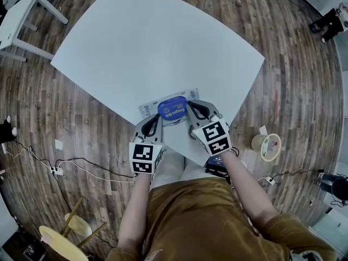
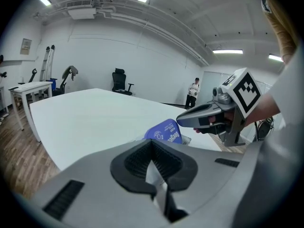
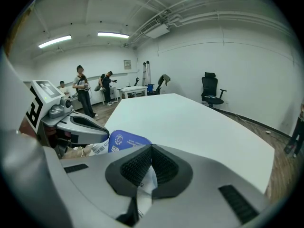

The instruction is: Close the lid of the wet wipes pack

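The left gripper [image 1: 154, 121] is at the left end of the wet wipes pack [image 1: 148, 109]. Its jaws are pinched together on a fold of the pack's white film, as its own view shows. The pack lies flat near the close corner of the white counter [image 1: 152, 48], between the two grippers. Its blue lid [image 1: 172, 109] is tilted up off the top rather than lying flat. The right gripper [image 1: 197, 109] is at the pack's right end, and its jaws are likewise closed on a strip of printed film.

The pack is likely light and soft, so the film will probably crumple and slide if pushed without being held. The lid looks like a stiff plastic flap on a hinge and probably needs a firm press to snap shut. A sensible plan is for one gripper to keep its hold on the sealed end as an anchor. The other would let go and push down on the lid's free edge, away from the hinge.
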